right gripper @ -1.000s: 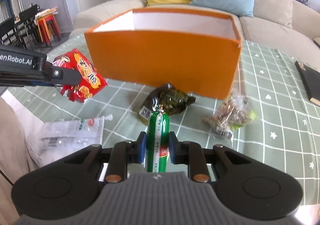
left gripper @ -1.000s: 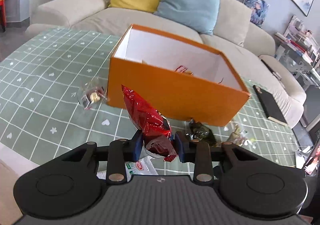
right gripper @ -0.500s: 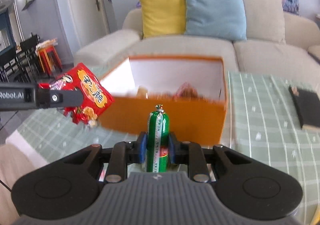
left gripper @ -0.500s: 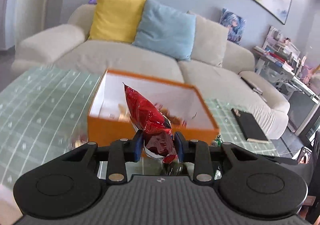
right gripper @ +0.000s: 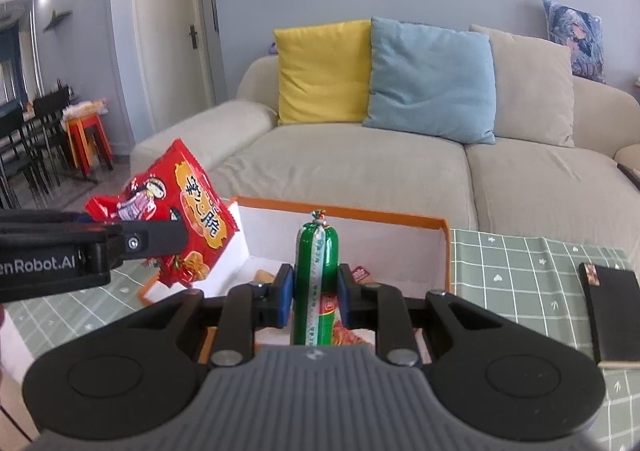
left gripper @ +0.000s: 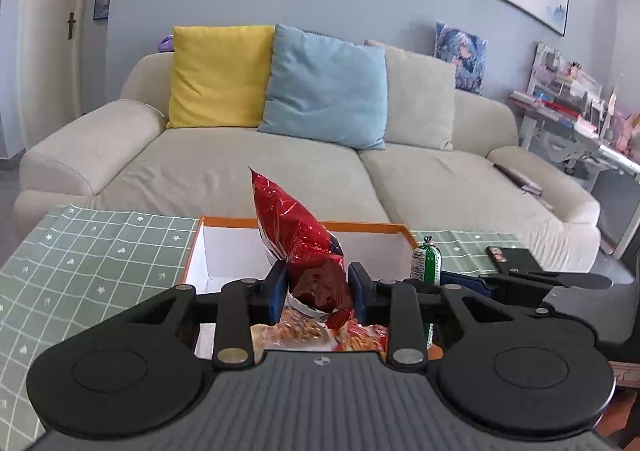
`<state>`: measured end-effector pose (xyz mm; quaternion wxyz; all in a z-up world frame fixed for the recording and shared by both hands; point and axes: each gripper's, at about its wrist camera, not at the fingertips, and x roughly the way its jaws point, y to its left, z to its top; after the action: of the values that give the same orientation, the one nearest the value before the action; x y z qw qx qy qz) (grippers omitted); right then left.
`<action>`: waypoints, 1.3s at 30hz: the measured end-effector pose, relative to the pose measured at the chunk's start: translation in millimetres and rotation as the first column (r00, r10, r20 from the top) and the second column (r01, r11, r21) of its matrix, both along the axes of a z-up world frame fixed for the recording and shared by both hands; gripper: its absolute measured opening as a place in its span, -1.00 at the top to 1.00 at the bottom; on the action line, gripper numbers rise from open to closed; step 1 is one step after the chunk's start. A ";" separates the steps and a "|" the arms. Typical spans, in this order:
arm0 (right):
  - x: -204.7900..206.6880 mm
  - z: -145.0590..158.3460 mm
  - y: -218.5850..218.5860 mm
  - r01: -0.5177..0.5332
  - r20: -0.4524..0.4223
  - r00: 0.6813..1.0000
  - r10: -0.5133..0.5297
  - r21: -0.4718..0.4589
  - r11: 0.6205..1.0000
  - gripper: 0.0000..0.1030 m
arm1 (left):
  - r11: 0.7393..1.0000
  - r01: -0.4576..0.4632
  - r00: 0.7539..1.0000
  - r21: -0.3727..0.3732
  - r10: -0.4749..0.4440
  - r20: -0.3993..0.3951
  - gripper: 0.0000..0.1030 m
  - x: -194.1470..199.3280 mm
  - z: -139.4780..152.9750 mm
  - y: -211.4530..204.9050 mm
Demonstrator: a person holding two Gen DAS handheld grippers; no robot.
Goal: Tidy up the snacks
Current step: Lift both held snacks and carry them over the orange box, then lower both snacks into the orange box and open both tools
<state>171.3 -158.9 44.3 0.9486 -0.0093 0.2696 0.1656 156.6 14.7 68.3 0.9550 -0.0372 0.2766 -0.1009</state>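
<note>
Gripping a red snack bag point(left gripper: 298, 247), our left gripper point(left gripper: 317, 293) holds it above the orange box point(left gripper: 192, 251). At 3 o'clock, our right gripper point(right gripper: 311, 293) clamps a green sausage point(right gripper: 316, 275) upright over the same box.

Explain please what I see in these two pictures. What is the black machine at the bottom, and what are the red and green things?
There is no robot here. A person holds one hand-held gripper in each hand, and each carries a camera looking forward along its two fingers, so you get one picture per hand. The left gripper is shut on a red snack bag. The right gripper is shut on a green sausage stick. Both hover over an open orange box that already contains some snacks. The box stands on a green checked tablecloth, and a dark notebook lies to the right. Behind is a beige sofa.
</note>
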 end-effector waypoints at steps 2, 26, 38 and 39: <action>15.5 -6.7 5.8 0.007 -0.025 1.000 -0.007 -0.027 1.000 0.62 | 1.000 0.004 1.000 -0.001 -0.004 -0.022 0.31 11.6 -5.2 1.0; 95.6 -98.3 39.8 0.017 -0.179 0.981 -0.078 -0.322 0.947 0.62 | 0.989 -0.030 0.982 0.145 0.056 -0.178 0.38 89.5 -76.1 -1.3; 97.2 -100.3 38.6 0.021 -0.177 0.981 -0.083 -0.326 0.945 0.61 | 0.945 -0.125 0.986 0.303 0.153 -0.069 -0.41 88.2 -65.5 -1.1; 96.9 -99.0 38.6 0.021 -0.171 0.982 -0.081 -0.327 0.945 0.61 | 0.945 -0.127 0.986 0.301 0.153 -0.065 -0.44 87.0 -64.0 -1.7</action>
<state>268.2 -120.3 -54.7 0.9094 -0.1427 0.3790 0.0946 243.6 13.1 4.3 0.9414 0.0820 0.3270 0.0115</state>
